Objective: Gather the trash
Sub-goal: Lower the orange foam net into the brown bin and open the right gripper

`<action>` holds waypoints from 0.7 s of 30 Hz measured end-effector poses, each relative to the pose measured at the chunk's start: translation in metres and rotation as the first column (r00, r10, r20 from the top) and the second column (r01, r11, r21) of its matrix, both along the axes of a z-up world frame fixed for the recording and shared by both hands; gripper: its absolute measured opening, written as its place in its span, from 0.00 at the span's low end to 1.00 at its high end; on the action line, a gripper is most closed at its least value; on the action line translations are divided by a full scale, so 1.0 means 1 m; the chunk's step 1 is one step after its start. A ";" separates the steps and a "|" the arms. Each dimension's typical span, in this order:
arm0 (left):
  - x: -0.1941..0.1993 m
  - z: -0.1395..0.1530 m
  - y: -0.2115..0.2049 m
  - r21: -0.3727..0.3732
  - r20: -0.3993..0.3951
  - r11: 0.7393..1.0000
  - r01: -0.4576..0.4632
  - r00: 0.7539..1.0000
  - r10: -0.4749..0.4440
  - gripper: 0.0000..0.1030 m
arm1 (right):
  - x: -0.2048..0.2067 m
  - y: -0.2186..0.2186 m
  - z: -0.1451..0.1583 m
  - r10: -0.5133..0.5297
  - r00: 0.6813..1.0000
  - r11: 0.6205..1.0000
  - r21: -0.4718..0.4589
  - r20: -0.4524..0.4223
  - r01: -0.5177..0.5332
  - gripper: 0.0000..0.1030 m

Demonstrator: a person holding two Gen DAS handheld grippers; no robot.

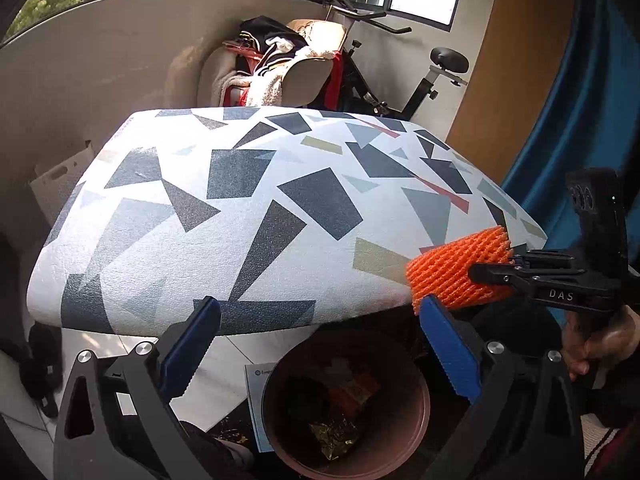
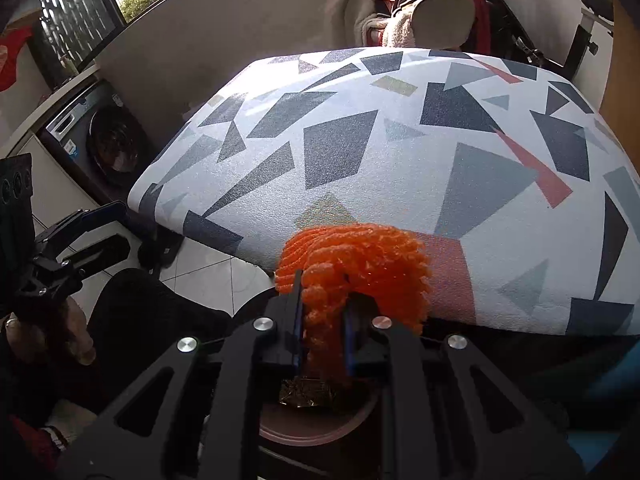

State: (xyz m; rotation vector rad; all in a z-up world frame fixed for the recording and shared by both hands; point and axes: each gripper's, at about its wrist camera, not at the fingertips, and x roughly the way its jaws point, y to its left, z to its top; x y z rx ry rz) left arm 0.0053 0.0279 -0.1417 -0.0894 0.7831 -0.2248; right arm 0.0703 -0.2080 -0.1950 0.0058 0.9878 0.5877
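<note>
While right hand-held gripper (image 2: pixel 324 320) pinches orange foam net (image 2: pixel 360 256) above bin (image 1: pixel 416 408) for dropping, left hand-held gripper (image 1: pixel 316 344) waits spread.

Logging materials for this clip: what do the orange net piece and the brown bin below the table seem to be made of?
Orange net piece, clamped in the right hand-held gripper: looks like soft foam mesh, matte, judging by its puffy open lattice crumpling between the fingers. Brown bin: probably moulded plastic, with a smooth, slightly glossy round rim; not certain from these views.
</note>
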 end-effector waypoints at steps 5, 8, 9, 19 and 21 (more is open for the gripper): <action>0.000 0.003 0.010 0.003 0.001 0.999 -0.044 0.999 0.044 0.94 | -0.009 0.020 -0.018 0.075 0.995 0.996 -0.050 -0.071 -0.079 0.18; -0.002 0.003 0.012 0.005 0.005 0.999 -0.050 0.999 0.050 0.94 | -0.012 0.029 -0.029 0.106 0.988 0.991 -0.069 -0.114 -0.114 0.18; -0.003 0.003 0.012 0.005 0.006 0.999 -0.050 0.999 0.050 0.94 | -0.013 0.031 -0.032 0.114 0.985 0.990 -0.074 -0.127 -0.123 0.18; -0.001 -0.002 0.013 0.001 -0.013 0.999 -0.053 0.998 0.053 0.94 | -0.027 0.051 -0.068 0.158 0.956 0.976 -0.105 -0.248 -0.189 0.19; -0.001 -0.003 0.014 -0.002 -0.018 0.998 -0.055 0.998 0.055 0.94 | -0.029 0.055 -0.075 0.162 0.950 0.972 -0.122 -0.266 -0.200 0.19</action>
